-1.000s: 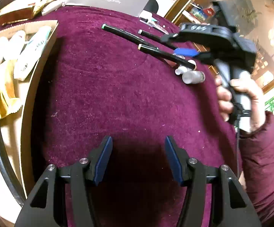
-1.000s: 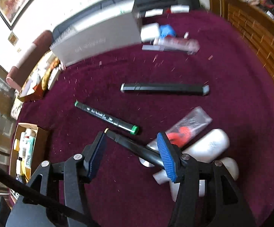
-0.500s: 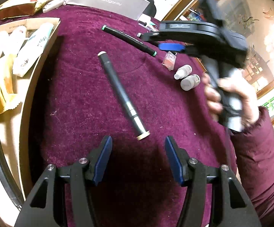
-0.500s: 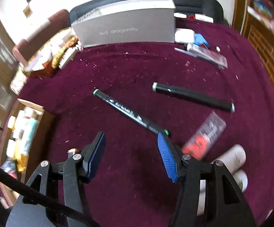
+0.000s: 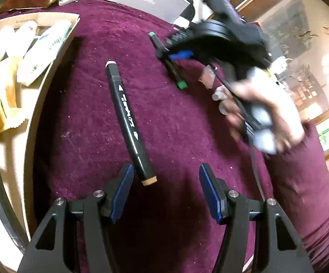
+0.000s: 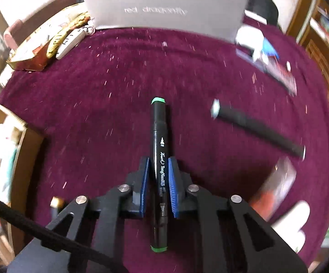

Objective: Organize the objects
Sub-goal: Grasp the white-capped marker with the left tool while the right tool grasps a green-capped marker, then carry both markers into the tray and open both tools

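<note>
My right gripper [image 6: 158,177] clamps the green marker [image 6: 159,159] lengthwise above the cloth [image 6: 96,104]. My left gripper [image 5: 165,178] gapes wide, the tan marker's [image 5: 128,119] end lying just inside its left finger.

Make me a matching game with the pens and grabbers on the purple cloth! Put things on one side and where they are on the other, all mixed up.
Things:
1. green-capped marker
2. tan-capped marker
3. left gripper
4. toothpaste tubes

Places or states:
A. open, holding nothing
B. in the cardboard box
C. clamped in the right gripper
D. lying loose on the purple cloth

Pairs: 1-C, 2-D, 3-A, 4-B
</note>
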`<state>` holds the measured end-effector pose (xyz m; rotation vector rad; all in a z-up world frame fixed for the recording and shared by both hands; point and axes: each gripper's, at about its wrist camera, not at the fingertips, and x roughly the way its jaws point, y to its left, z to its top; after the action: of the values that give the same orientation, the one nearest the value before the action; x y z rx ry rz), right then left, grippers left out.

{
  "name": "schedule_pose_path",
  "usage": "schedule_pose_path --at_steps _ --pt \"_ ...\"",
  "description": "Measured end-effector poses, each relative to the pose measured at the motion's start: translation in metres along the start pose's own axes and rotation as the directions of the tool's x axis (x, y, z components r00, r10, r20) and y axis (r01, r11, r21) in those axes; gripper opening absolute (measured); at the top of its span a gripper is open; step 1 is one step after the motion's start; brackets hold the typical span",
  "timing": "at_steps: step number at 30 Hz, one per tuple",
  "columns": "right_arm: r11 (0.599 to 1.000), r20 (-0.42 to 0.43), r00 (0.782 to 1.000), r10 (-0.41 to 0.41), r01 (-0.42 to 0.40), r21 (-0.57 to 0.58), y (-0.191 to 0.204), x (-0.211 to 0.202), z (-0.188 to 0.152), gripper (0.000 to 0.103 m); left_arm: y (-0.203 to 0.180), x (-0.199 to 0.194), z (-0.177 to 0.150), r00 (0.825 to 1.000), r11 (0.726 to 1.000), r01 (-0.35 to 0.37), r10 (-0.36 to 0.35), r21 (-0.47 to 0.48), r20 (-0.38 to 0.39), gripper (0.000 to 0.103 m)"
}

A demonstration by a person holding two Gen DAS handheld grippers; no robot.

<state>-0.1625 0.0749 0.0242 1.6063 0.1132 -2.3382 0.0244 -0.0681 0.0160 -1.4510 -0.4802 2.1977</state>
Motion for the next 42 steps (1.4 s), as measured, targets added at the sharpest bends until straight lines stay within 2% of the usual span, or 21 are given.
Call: schedule_pose_path --at_steps 5,8,10,13,14,16,17,18,19,22,26,29,34,42 --pt "0.996 -0.023 0.998 0.059 -0.057 0.064 -0.01 -0.024 -0.047 0.013 -0.002 0.005 0.012 0.996 0.996 -0.088 0.088 0.006 0.022 0.053" --pt "0.987 -0.018 0.994 0.104 -0.101 0.123 -0.022 -0.034 -0.073 0.013 -0.009 0.012 0.023 0.985 0.985 -0.17 0.169 0.032 0.031 0.053" --pt "0.981 0.002 0.992 0.123 -0.122 0.149 -0.029 -0.04 -0.087 0.013 -0.016 0.019 0.028 0.973 0.972 -0.228 0.225 0.064 0.056 0.053" --pt "0.973 0.025 0.989 0.147 -0.149 0.177 -0.036 -0.046 -0.105 0.013 -0.029 0.031 0.027 0.941 0.932 -0.332 0.317 0.148 0.115 0.053" --pt "0.973 0.031 0.989 0.146 -0.149 0.174 -0.034 -0.047 -0.106 0.013 -0.03 0.034 0.026 0.934 0.921 -0.352 0.334 0.168 0.127 0.051" --pt "0.978 0.046 0.99 0.13 -0.136 0.158 -0.03 -0.05 -0.114 0.013 -0.034 0.037 0.021 0.903 0.878 -0.424 0.393 0.22 0.172 0.027" --pt "0.98 0.053 0.991 0.123 -0.13 0.152 -0.029 -0.051 -0.117 0.013 -0.03 0.036 0.022 0.905 0.88 -0.419 0.387 0.221 0.176 0.012" --pt "0.981 0.059 0.991 0.118 -0.125 0.149 -0.026 -0.049 -0.116 0.013 -0.025 0.035 0.025 0.916 0.896 -0.394 0.366 0.206 0.163 0.011" --pt "0.982 0.066 0.992 0.109 -0.118 0.146 -0.024 -0.049 -0.117 0.013 -0.019 0.03 0.027 0.929 0.913 -0.364 0.341 0.182 0.146 0.011" --pt "0.986 0.076 0.994 0.083 -0.093 0.141 -0.02 -0.049 -0.118 0.013 -0.012 0.018 0.023 0.937 0.929 -0.338 0.317 0.153 0.146 0.011" --pt "0.984 0.088 0.994 0.069 -0.082 0.159 -0.015 -0.044 -0.111 0.014 -0.008 0.01 0.017 0.937 0.932 -0.335 0.314 0.139 0.153 0.011" --pt "0.987 0.106 0.994 0.028 -0.044 0.156 -0.01 -0.043 -0.105 0.014 -0.01 0.003 0.01 0.937 0.932 -0.332 0.307 0.149 0.164 0.011" --pt "0.99 0.135 0.991 -0.022 0.003 0.143 -0.001 -0.037 -0.097 0.015 -0.01 -0.016 0.0 0.947 0.946 -0.292 0.265 0.138 0.184 0.011" --pt "0.961 0.147 0.982 0.115 -0.148 0.235 -0.007 -0.055 -0.118 0.012 0.004 -0.066 -0.012 0.946 0.969 -0.227 0.196 0.095 0.258 0.011"
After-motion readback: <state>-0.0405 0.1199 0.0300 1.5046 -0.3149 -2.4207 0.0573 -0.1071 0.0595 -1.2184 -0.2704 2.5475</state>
